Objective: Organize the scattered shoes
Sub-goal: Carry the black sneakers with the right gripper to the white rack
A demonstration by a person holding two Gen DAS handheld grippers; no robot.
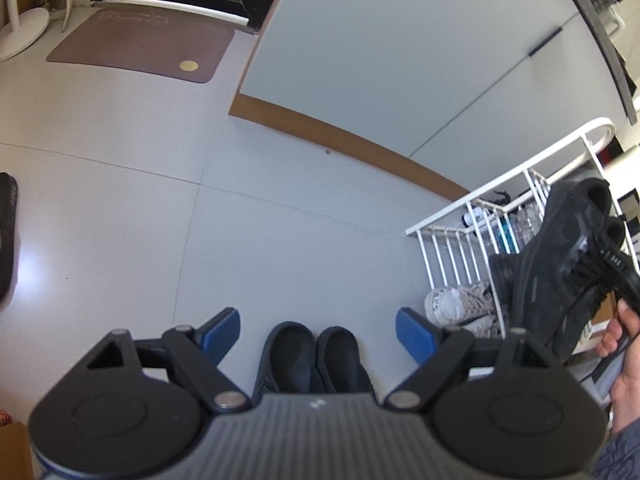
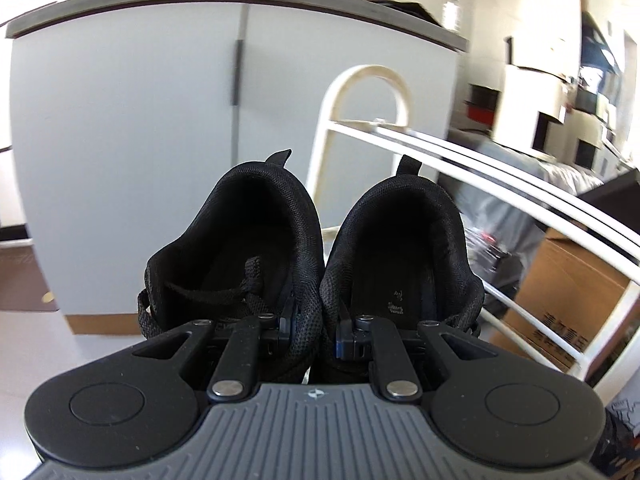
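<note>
Pale grey floor tiles (image 1: pixel 120 200) run wide and bare up to a brown doormat (image 1: pixel 136 46) and a grey cabinet (image 1: pixel 400 48) with a wood baseboard. Left gripper (image 1: pixel 318 334) hangs spread wide, holding nothing, over black slip-ons (image 1: pixel 312 356) on the floor. Right gripper (image 2: pixel 314 338) is pinched on the inner collars of a black sneaker pair (image 2: pixel 312 248), up in the air by the white rack (image 2: pixel 480 168); white sneakers (image 1: pixel 460 304) sit at its bottom.

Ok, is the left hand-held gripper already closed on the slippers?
No, the left hand-held gripper stands wide open, and the slippers lie on the floor between its blue pads, untouched.
</note>
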